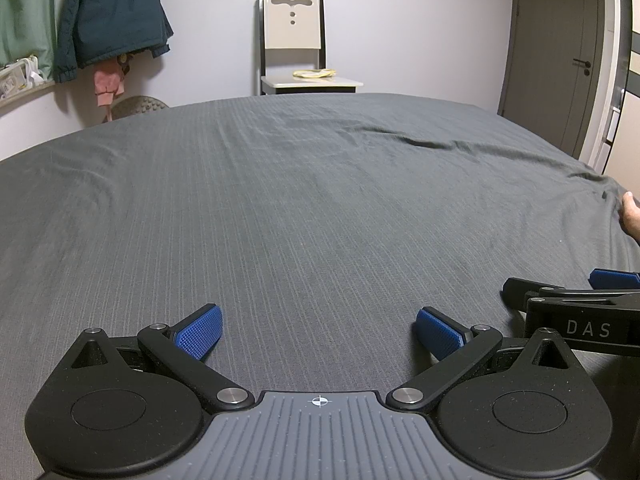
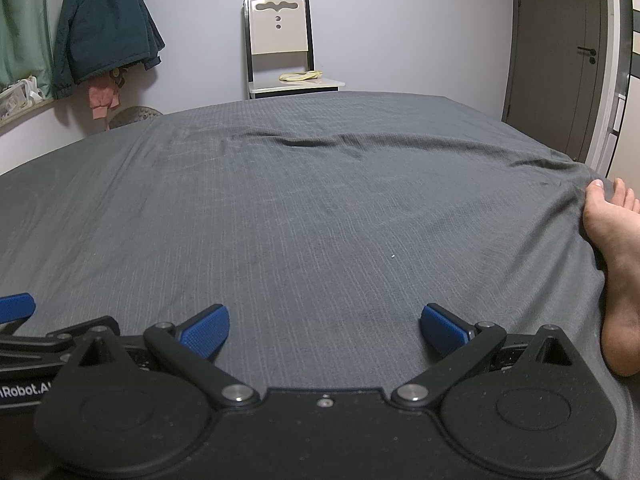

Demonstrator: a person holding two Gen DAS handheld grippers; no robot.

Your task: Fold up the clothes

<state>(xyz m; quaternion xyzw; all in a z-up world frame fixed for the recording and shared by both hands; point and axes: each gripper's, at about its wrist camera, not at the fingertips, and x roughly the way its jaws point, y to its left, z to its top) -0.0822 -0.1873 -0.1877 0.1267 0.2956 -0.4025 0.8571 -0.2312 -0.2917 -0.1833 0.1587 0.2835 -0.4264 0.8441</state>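
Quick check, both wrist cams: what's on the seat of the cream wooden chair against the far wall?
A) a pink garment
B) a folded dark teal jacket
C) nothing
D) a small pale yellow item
D: a small pale yellow item lies on the seat of the cream wooden chair; the dark teal jacket and pink garment hang on the wall to the left instead.

Grey bedsheet point(image 2: 300, 208) wrinkled across far side; bare foot point(image 2: 612, 248) on its right edge. Cream chair point(image 2: 280, 40) at wall (yellow item on seat). Dark green jacket point(image 2: 100, 24) hanging left
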